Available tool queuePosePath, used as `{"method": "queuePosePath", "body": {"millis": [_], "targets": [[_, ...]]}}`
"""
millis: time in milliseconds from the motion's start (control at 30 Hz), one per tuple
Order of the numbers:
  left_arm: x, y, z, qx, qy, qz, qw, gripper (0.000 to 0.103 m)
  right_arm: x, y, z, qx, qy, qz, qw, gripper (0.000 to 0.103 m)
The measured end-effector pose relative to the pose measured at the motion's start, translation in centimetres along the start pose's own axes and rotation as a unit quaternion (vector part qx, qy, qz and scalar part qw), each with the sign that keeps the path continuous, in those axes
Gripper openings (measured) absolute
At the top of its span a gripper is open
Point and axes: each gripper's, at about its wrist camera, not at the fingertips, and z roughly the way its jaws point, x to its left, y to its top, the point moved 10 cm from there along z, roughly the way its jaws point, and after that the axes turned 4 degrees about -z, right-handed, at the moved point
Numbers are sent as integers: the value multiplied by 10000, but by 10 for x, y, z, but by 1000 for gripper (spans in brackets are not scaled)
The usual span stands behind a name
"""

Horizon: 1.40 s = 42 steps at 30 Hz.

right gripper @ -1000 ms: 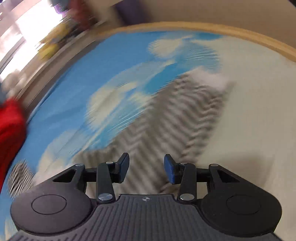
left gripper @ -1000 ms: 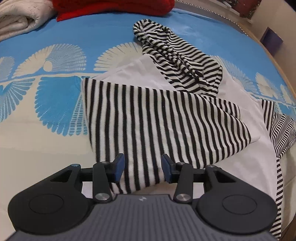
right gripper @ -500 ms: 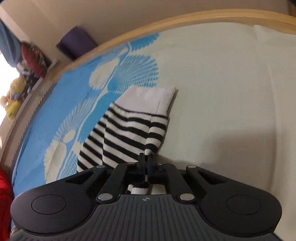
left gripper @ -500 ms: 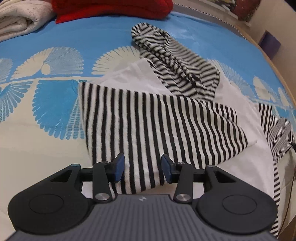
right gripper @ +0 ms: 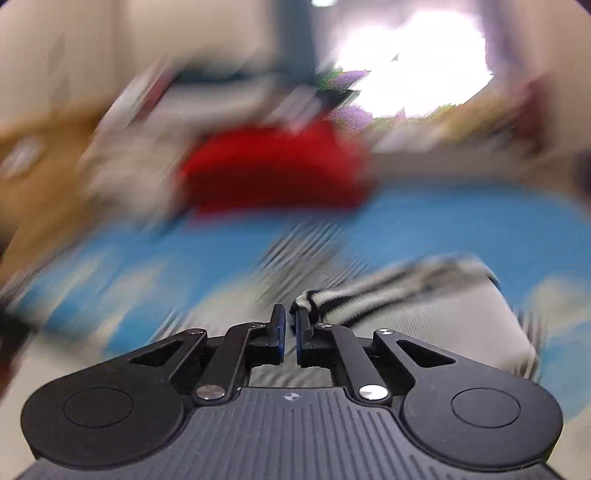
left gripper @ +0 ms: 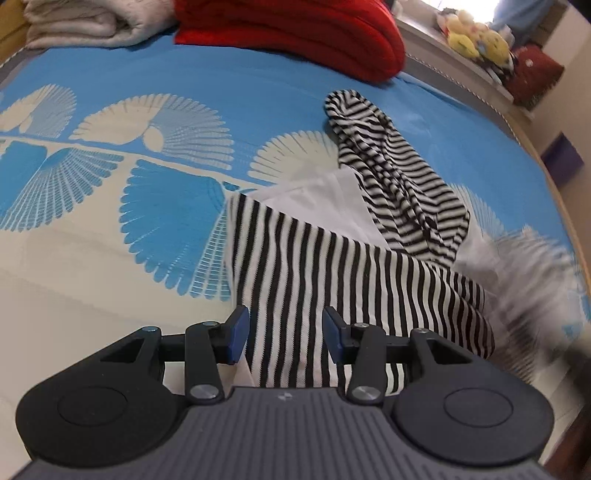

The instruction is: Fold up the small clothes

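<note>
Both claws are mine, so I begin with the left claw (left gripper: 285,328). Its two blue pads stand apart and hold nothing. It hangs over the near edge of the striped shirt (left gripper: 314,266), and the black and white stripes show in the gap between the pads without touching them.

On the right claw (right gripper: 290,325) the jaws are nearly together and have just been opening a little. The end of the striped sleeve (right gripper: 369,295) sits at the tips between the pads and runs off to the right, pulled quite straight. This picture is very blurred, but I think the pads are gripping the cloth.

Behind the left claw the shirt lies spread on the bed sheet (left gripper: 110,258), which is cream near me and blue with pale fan shapes farther away. A plain white part (left gripper: 325,199) of the shirt shows beyond the striped panel. To the right of it lies a crumpled striped part (left gripper: 399,184), reaching away from me. At the right edge of the left view, a blurred striped piece is lifted off the sheet.

At the far side of the bed lies a red blanket (left gripper: 295,33), and left of it a folded cream blanket (left gripper: 92,22). Far right, yellow soft toys (left gripper: 472,37) sit on a ledge.
</note>
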Motion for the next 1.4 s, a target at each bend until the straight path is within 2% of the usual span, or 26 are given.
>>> {"method": "queuePosePath", "body": {"millis": [33, 67, 100, 133, 167, 233, 300, 400, 467, 533, 633, 667, 733, 867, 900, 933, 967, 1000, 1033, 1100, 1133, 1167, 1233, 1267, 1333, 1400], "targets": [[1, 1, 0, 0, -28, -38, 10000, 48, 21, -16, 8, 495, 216, -244, 9982, 15], [1, 2, 0, 7, -51, -54, 10000, 48, 34, -28, 9, 734, 197, -508, 9958, 16], [0, 2, 0, 14, -69, -65, 10000, 48, 38, -34, 8, 768, -4, -671, 9948, 19], [0, 2, 1, 23, -71, -81, 9999, 48, 36, -37, 7, 782, -136, -665, 9946, 30], [-1, 1, 3, 36, -61, -99, 9999, 48, 29, -37, 8, 797, -185, -530, 9952, 39], [-3, -4, 7, 87, -62, -106, 9999, 48, 12, -42, 11, 871, -358, -26, 9955, 41], [-13, -11, 15, 195, -142, -26, 9997, 48, -17, -40, 15, 1013, -791, 493, 9905, 41], [-36, -24, 26, 348, -381, 191, 9985, 48, -55, -36, 14, 847, -979, 1264, 9835, 45], [-59, -31, 34, 383, -543, 406, 9970, 48, -88, -44, 14, 884, -1259, 1951, 9686, 47], [-81, -37, 39, 295, -712, 644, 9949, 48, -117, -64, 21, 1083, -1426, 2659, 9472, 47], [-121, -48, 46, 96, -847, 1193, 9892, 50, -150, -111, 27, 1595, -1640, 3708, 9001, 46], [-134, -52, 47, -23, -869, 1410, 9862, 61, -153, -115, 26, 1519, -1578, 3903, 8943, 44], [-157, -62, 52, -305, -820, 1910, 9777, 73, -153, -111, 24, 1540, -1498, 3945, 8934, 44], [-180, -83, 71, -633, -318, 2701, 9602, 73, -152, -102, 18, 1462, -1474, 3929, 8958, 47], [-179, -87, 80, -588, -135, 2838, 9570, 72, -156, -104, 21, 1490, -1485, 3958, 8939, 47], [-176, -91, 87, -552, 57, 2953, 9538, 64, -157, -106, 22, 1517, -1484, 3989, 8921, 47], [-172, -93, 92, -549, 218, 3018, 9515, 42, -157, -109, 23, 1552, -1485, 4014, 8904, 47], [-166, -92, 93, -553, 377, 3043, 9502, 26, -158, -111, 23, 1574, -1483, 4025, 8895, 47], [-156, -86, 89, -624, 590, 2938, 9520, 16, -160, -111, 24, 1581, -1475, 4012, 8901, 47], [-127, -61, 55, -1005, 871, 1869, 9733, 14, -160, -109, 24, 1601, -1478, 3952, 8924, 47], [-109, -54, 39, -1032, 997, 1294, 9812, 14, -160, -109, 24, 1600, -1486, 3950, 8923, 47], [-91, -53, 27, -1010, 1159, 806, 9848, 21, -160, -109, 25, 1607, -1499, 3954, 8918, 47], [-60, -63, 15, -838, 1378, 109, 9869, 30, -161, -110, 26, 1633, -1559, 3974, 8894, 47], [-41, -69, 14, -666, 1594, -218, 9847, 32, -162, -110, 24, 1658, -1624, 3981, 8875, 47], [-14, -73, 15, -446, 1727, -778, 9809, 32, -161, -107, 22, 1677, -1728, 4026, 8832, 47], [-8, -59, 10, -689, 1619, -874, 9805, 32, -159, -97, 18, 1563, -1767, 4029, 8843, 47]]}}
